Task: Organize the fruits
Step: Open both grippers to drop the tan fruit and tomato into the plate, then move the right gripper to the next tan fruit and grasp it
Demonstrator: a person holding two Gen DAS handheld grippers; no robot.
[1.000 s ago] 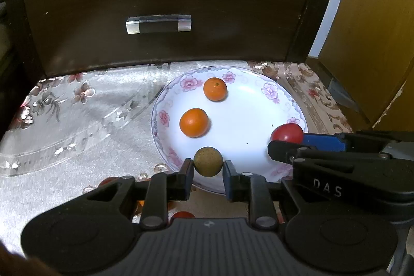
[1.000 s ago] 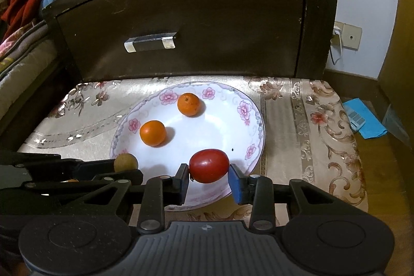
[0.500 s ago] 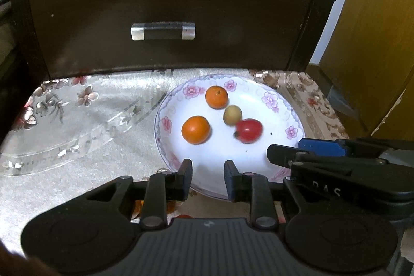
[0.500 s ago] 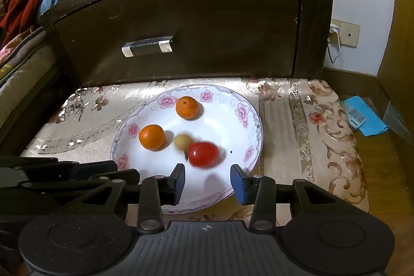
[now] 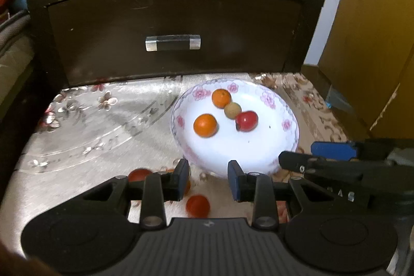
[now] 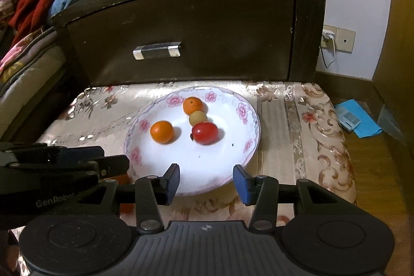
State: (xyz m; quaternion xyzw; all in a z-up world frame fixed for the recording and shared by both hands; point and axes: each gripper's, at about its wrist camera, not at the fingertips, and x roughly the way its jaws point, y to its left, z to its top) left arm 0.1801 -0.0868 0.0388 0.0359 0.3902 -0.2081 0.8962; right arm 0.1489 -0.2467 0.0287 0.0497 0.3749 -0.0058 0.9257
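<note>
**Over the near rim of the plate: two fruits dropped, more waiting on the cloth**

On the flowered white ceramic plate [image 6: 248, 146] lie four fruits: two small round oranges, one at the back [image 6: 192, 105] and one at the left [image 6: 162, 131], a small tan-brown round fruit [image 6: 198, 118] touching the back orange, and a glossy red tomato-like fruit [image 6: 205, 132] just in front of it. The left gripper [image 5: 208, 179] and the right gripper [image 6: 206, 183] both hover at the plate's near edge; the jaws of each have just been opening and now stand partly apart with nothing between them.

I judge a release step finished and a fresh pick about to start. Several small red fruits [image 5: 198, 205] lie on the shiny floral tablecloth [image 5: 90, 126], just below the left gripper and partly hidden by it. The next move probably calls for lowering that gripper, straddling one red fruit and closing gently, since round fruit rolls easily.
</note>
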